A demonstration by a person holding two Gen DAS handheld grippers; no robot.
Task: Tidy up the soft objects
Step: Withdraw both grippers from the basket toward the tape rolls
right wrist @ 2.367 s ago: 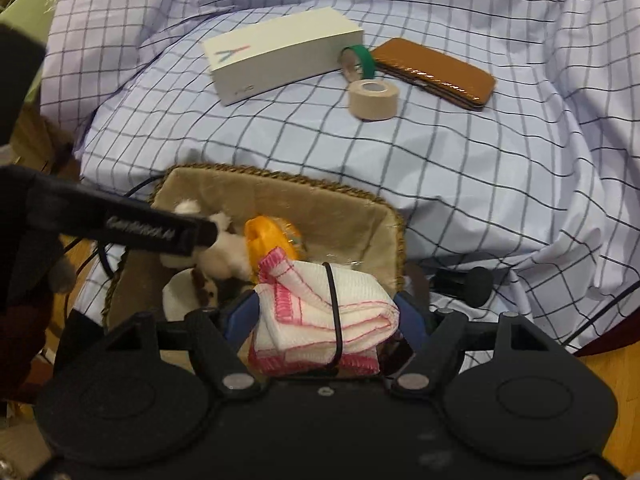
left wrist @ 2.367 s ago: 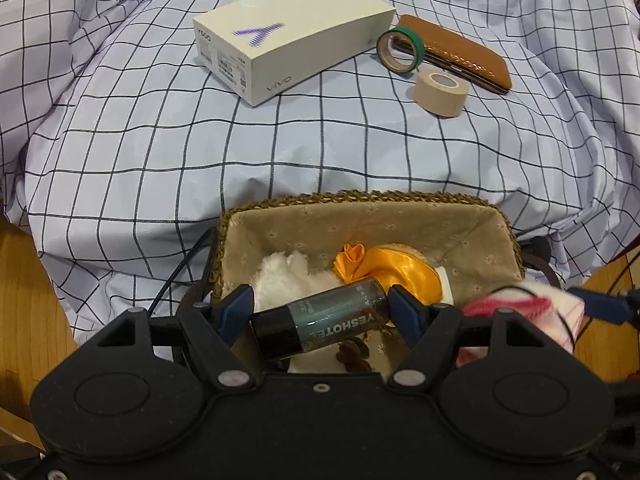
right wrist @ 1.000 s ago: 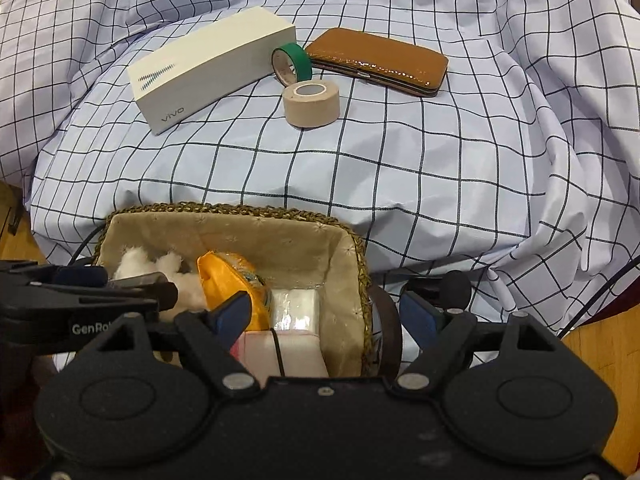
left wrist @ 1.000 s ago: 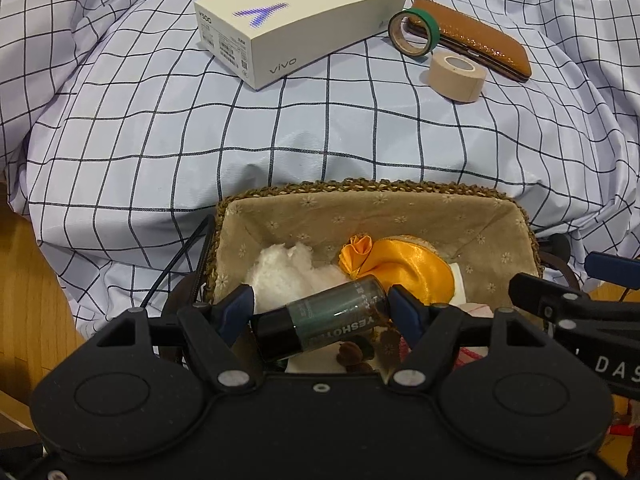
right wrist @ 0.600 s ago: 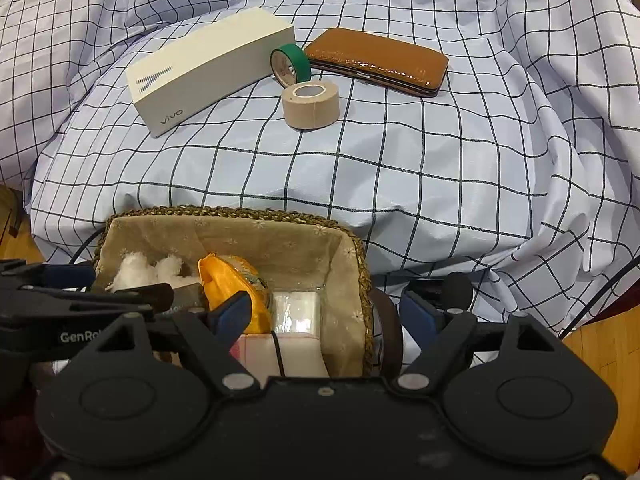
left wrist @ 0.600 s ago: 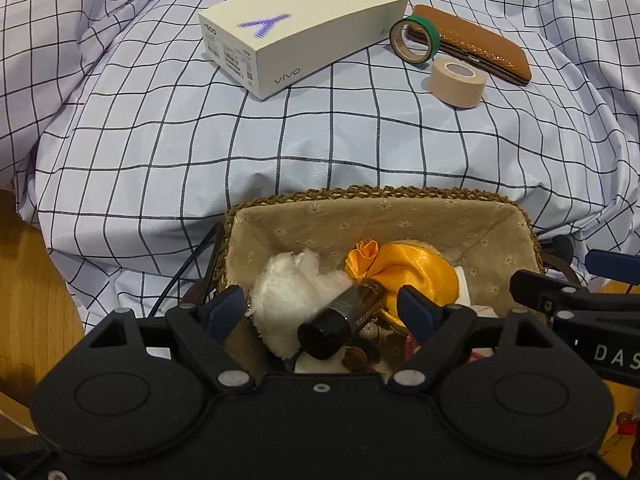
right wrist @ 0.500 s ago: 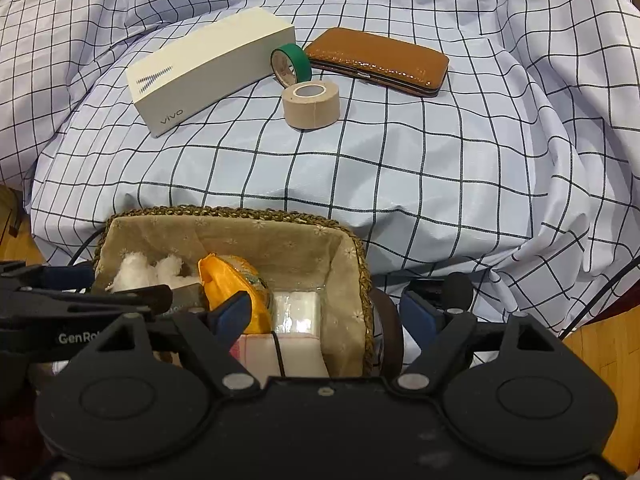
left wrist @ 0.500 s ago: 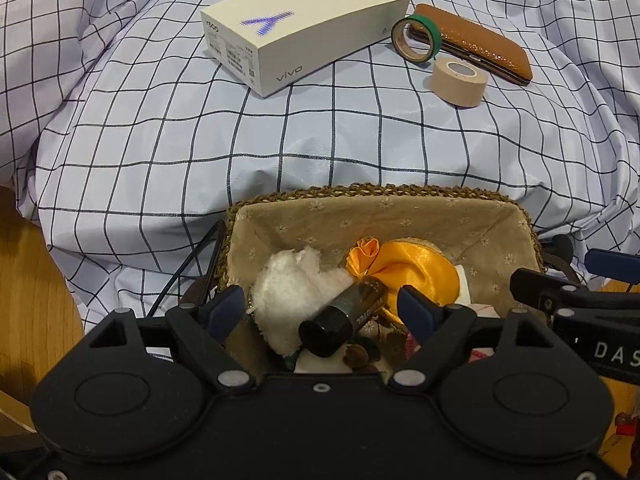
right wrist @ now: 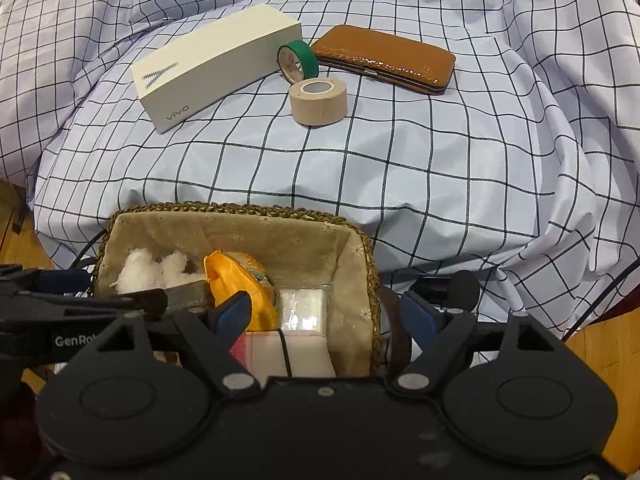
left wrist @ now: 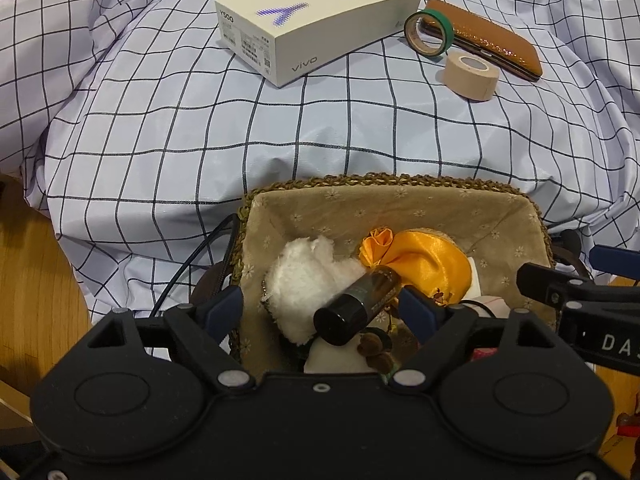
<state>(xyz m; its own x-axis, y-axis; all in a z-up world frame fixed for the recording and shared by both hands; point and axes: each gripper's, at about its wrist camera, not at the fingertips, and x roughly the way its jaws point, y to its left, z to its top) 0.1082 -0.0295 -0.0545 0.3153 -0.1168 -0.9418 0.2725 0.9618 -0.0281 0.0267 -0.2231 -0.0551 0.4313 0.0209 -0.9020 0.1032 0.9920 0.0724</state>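
Observation:
A woven basket (left wrist: 384, 181) with beige lining sits at the cloth's near edge; it also shows in the right wrist view (right wrist: 240, 210). Inside lie a white fluffy piece (left wrist: 304, 276), an orange satin pouch (left wrist: 424, 256), a dark tube (left wrist: 360, 304), a clear packet (right wrist: 302, 308) and a white cloth with a pink edge (right wrist: 276, 352). My left gripper (left wrist: 320, 308) is open over the basket, with the tube lying loose between its fingers. My right gripper (right wrist: 326, 314) is open and empty over the basket's right end.
On the checked cloth (left wrist: 200, 120) behind the basket lie a white vivo box (left wrist: 316, 20), a green tape roll (left wrist: 428, 34), a beige tape roll (left wrist: 472, 74) and a brown case (left wrist: 492, 42). Wooden floor (left wrist: 32, 264) shows at the left. A black cable (left wrist: 192, 264) runs beside the basket.
My left gripper opened and let go of the dark tube, which now lies in the basket. My right gripper released the pink-edged cloth into the basket earlier and stays open.

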